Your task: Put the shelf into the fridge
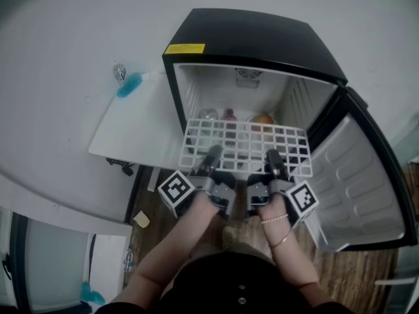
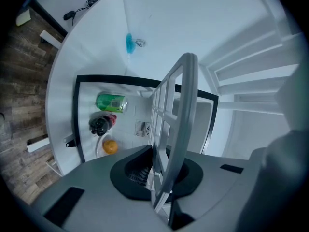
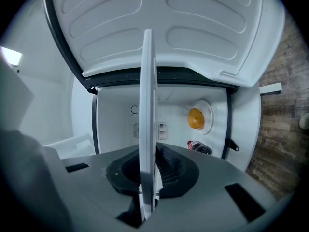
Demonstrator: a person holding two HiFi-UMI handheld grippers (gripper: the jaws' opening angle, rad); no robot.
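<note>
A white wire shelf [image 1: 246, 145] is held level in front of the open black mini fridge [image 1: 255, 44], its far edge at the fridge mouth. My left gripper [image 1: 213, 157] is shut on the shelf's near edge at the left. My right gripper [image 1: 273, 160] is shut on the same edge at the right. In the left gripper view the shelf [image 2: 175, 124] runs edge-on between the jaws toward the fridge interior. In the right gripper view the shelf [image 3: 147, 115] stands as a thin white blade between the jaws.
Inside the fridge lie a green can [image 2: 110, 102], a dark bottle [image 2: 100, 124] and an orange on a plate [image 3: 195, 118]. The fridge door [image 1: 357, 182] hangs open at the right. A white table [image 1: 131, 120] with a blue item [image 1: 129, 84] stands left of the fridge.
</note>
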